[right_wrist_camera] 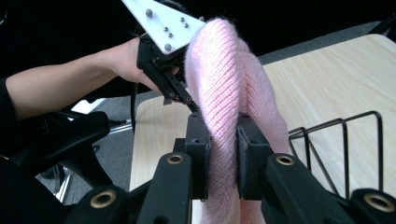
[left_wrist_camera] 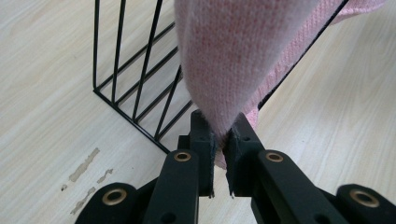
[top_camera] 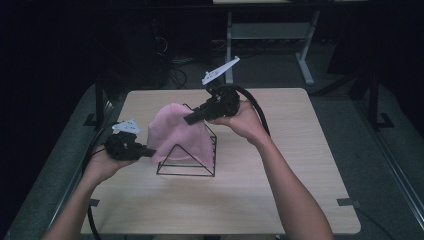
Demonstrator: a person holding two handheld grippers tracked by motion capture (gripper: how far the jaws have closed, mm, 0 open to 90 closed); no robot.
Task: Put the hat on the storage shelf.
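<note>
While tongs (top_camera: pixel 187 120) pinch (both) hat (top_camera: pixel 172 131)

The high view looks forward and down over the whole table (top_camera: pixel 280 195) from afar. Each gripper view rides close behind its own jaws; all three share the pink knit cloth (top_camera: pixel 172 130) on the wire rack (top_camera: pixel 200 172).

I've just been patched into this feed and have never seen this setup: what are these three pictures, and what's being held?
No robot here: a person holds a hand-held gripper in each hand. The high view looks down on the wooden table. The other two pictures come from cameras riding on each gripper, looking along its black jaws. On the table stands a black wire rack. A pink knitted cloth is draped over it. The left hand-held gripper is pinched shut on the cloth's edge; the right hand-held gripper is clamped on a fold of it.
</note>
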